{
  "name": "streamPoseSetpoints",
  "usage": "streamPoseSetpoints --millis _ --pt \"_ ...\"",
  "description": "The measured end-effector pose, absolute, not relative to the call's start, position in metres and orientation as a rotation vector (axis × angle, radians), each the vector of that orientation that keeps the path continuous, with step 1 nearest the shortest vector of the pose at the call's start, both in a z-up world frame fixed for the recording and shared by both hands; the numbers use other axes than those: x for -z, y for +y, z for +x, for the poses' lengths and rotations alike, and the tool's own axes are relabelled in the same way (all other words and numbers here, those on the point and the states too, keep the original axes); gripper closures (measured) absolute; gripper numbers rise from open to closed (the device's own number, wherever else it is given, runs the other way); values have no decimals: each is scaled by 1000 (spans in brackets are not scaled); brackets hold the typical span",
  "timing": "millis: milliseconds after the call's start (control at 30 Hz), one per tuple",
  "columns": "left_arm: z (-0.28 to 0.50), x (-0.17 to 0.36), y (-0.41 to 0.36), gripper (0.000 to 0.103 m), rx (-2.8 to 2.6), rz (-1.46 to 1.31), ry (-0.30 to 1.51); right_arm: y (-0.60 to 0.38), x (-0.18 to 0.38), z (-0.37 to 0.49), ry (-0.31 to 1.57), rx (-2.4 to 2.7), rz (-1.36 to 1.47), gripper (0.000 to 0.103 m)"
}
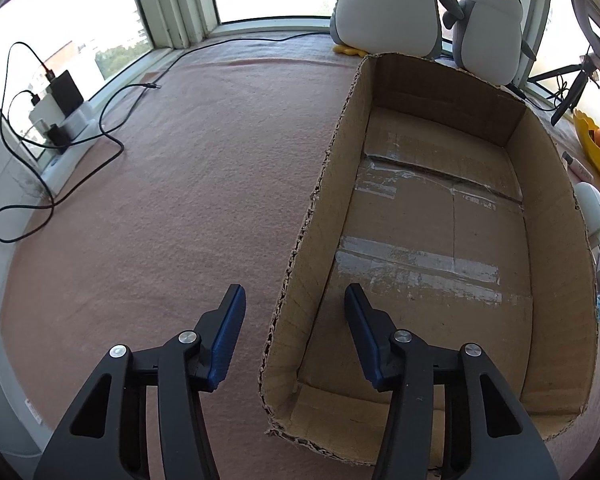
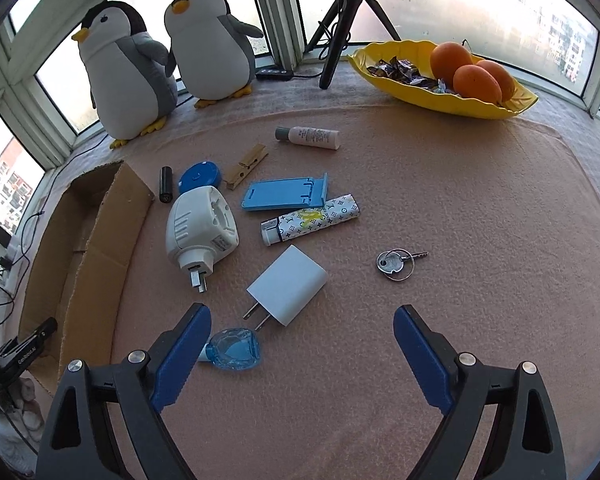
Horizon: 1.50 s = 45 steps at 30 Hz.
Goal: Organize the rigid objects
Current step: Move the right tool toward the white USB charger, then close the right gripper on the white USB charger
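Below, the cardboard box (image 1: 420,240) has one wall pinched by the left gripper (image 1: 296,304). Spread wide, the right gripper (image 2: 302,320) hovers just short of the white charger (image 2: 288,284).

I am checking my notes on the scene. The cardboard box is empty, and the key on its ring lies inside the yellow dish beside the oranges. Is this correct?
One detail is wrong. The key on its ring lies on the pink cloth, well apart from the yellow dish, as the right wrist view shows. The dish holds the oranges and some wrapped sweets. The cardboard box is indeed empty.
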<state>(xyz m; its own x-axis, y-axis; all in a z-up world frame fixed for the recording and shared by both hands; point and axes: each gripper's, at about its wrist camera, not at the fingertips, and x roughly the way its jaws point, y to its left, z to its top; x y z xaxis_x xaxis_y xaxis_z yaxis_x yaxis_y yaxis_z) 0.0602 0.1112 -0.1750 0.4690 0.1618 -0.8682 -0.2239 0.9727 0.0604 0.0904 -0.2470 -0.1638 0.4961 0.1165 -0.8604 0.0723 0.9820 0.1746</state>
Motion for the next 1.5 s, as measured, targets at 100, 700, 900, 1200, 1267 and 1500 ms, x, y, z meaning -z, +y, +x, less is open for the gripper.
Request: streamPoseSetpoints --millis 100,700,900,1200,1267,1500 --pt "61 175 112 52 -235 -68 1056 -249 173 102 1096 -8 243 13" --pt "60 175 112 52 -238 -75 1045 -249 200 139 1228 24 369 39" --pt "61 175 112 52 -239 -76 1045 -243 204 146 1242 26 295 54" --pt "60 175 112 52 -238 -78 1044 -251 203 140 1245 -2 207 69" --pt "60 175 113 52 -236 -82 1044 -252 204 136 1243 -12 184 69" --pt "61 176 114 52 -236 -92 1043 -249 205 123 1210 -16 98 69"
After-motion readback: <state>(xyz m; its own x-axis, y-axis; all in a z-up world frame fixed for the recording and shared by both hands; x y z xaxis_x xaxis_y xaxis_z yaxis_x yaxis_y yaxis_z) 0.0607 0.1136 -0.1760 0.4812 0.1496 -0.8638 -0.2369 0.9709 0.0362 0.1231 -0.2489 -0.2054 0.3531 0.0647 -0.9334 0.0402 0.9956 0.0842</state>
